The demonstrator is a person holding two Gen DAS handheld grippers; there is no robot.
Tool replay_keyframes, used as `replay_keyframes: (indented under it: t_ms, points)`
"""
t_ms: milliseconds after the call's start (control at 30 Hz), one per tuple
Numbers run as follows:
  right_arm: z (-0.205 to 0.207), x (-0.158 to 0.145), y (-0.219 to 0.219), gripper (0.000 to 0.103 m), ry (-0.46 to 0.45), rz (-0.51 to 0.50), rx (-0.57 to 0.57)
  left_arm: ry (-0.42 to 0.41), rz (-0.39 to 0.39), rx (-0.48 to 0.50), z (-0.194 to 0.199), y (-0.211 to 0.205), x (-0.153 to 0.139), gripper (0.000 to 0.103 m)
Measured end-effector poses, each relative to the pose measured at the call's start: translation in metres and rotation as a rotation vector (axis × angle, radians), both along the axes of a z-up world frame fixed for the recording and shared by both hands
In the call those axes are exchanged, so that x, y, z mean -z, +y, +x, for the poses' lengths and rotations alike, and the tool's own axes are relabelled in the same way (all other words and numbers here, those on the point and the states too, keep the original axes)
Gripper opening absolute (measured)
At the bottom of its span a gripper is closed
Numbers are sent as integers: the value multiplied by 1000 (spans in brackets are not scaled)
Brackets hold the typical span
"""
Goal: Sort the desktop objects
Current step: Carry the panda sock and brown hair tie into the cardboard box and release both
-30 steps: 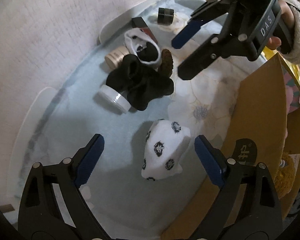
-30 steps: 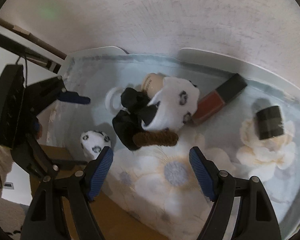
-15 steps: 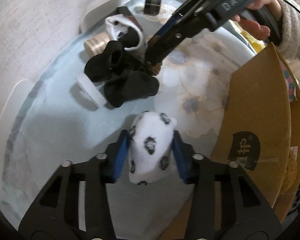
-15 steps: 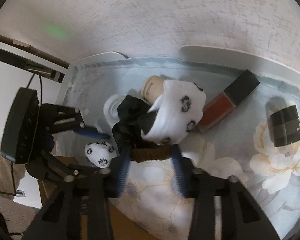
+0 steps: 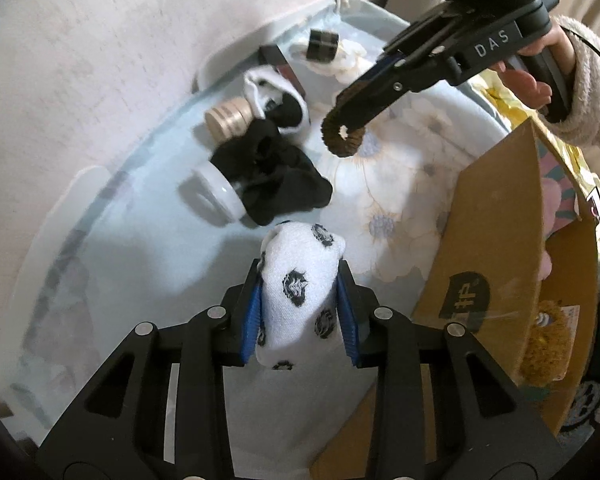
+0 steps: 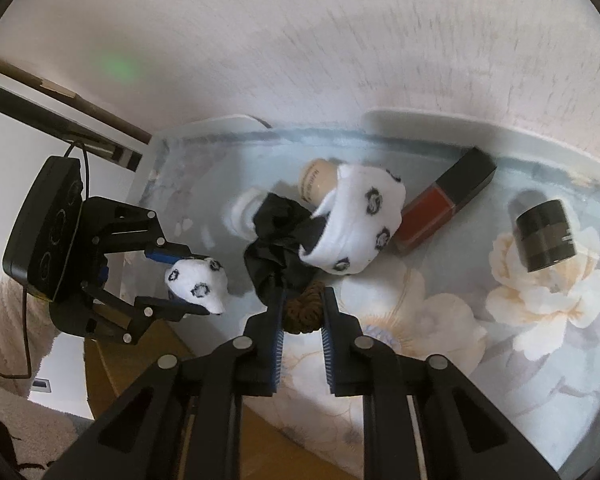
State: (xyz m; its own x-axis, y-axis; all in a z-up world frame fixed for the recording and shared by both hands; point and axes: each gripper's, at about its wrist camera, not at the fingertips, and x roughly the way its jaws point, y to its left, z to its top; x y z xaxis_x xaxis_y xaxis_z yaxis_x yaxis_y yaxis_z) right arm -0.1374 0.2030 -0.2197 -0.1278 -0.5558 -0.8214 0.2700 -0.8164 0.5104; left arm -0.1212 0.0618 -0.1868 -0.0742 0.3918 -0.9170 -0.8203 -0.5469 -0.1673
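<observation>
My left gripper is shut on a rolled white sock with black spots and holds it above the floral tablecloth. It also shows in the right wrist view. My right gripper is shut on a brown hair scrunchie, lifted off the cloth; the scrunchie shows in the left wrist view. A second spotted white sock lies over a black sock in the pile behind.
A beige-capped bottle, a white jar, a red lip gloss tube and a small black jar lie on the cloth. An open cardboard box stands at the right with soft items inside. A wall is behind.
Both grippers went from open to shut: the left closed on the rolled spotted sock and lifted it, the right closed on the brown scrunchie and raised it off the cloth.
</observation>
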Motion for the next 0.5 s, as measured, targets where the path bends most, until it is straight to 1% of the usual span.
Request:
replay_keyframes:
  t_ms: [33, 133, 267, 333, 400, 500]
  points:
    - [1, -3, 0, 16, 4, -2, 3, 6, 3, -6, 3, -2, -4, 30]
    - [5, -20, 0, 16, 23, -5, 9, 27, 8, -19, -9, -8, -23, 30]
    - [15, -52, 0, 16, 63, 5, 6, 72, 5, -35, -9, -5, -58, 30]
    - [22, -69, 1, 16, 82, 7, 8, 94, 14, -56, -2, -6, -80, 30]
    - [30, -90, 11, 16, 102, 3, 7, 107, 28, -78, 4, -12, -100, 30]
    - [47, -112, 9, 16, 130, 9, -3, 136, 33, -112, 22, -15, -128, 30]
